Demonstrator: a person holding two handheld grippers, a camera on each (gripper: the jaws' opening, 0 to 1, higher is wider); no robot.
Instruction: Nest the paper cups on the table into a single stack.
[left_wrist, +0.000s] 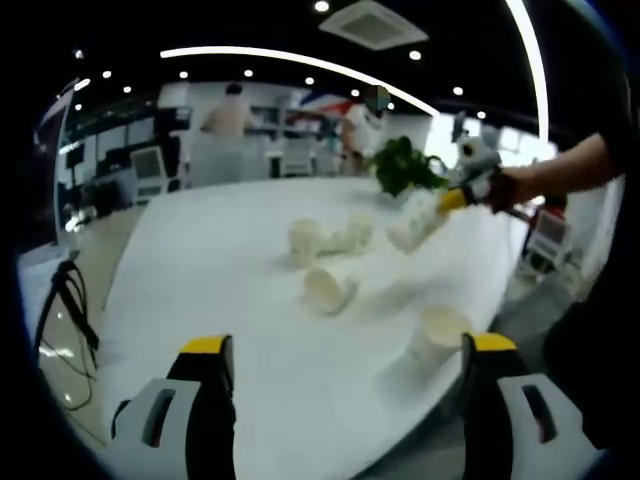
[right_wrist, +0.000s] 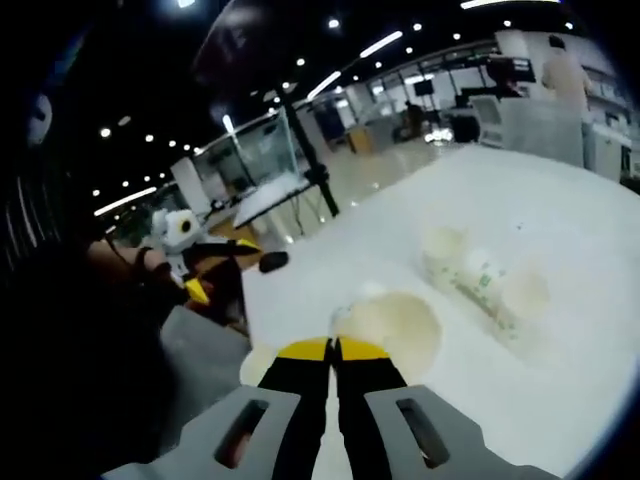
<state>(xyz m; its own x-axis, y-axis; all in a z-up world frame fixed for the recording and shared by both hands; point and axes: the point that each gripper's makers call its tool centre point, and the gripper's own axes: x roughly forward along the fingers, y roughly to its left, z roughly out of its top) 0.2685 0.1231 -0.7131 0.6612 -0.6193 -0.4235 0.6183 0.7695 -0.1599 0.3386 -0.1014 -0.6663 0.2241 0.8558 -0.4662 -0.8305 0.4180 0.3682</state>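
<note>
Item one: the white table (left_wrist: 250, 300), seen in the left gripper view, carrying several paper cups. We count an upright cup (left_wrist: 305, 240) near the middle, a tipped cup (left_wrist: 355, 233) just beside it, a cup on its side (left_wrist: 330, 289) nearer the camera with its mouth toward us, and a near cup (left_wrist: 438, 335) at the table's edge.

Item two: the left gripper (left_wrist: 345, 380), jaws spread wide apart with nothing between them, low over the near part of the table.

Item three: the right gripper (left_wrist: 455, 198), which comes in from the right of that view in a person's hand, carrying a held cup (left_wrist: 418, 218) tilted above the table. In its own view the right gripper (right_wrist: 333, 352) has its yellow-tipped jaws pressed together on the rim of that cup (right_wrist: 395, 330) (mouth open toward the camera).

Item four: a potted plant (left_wrist: 405, 165) behind, at the far edge.
</note>
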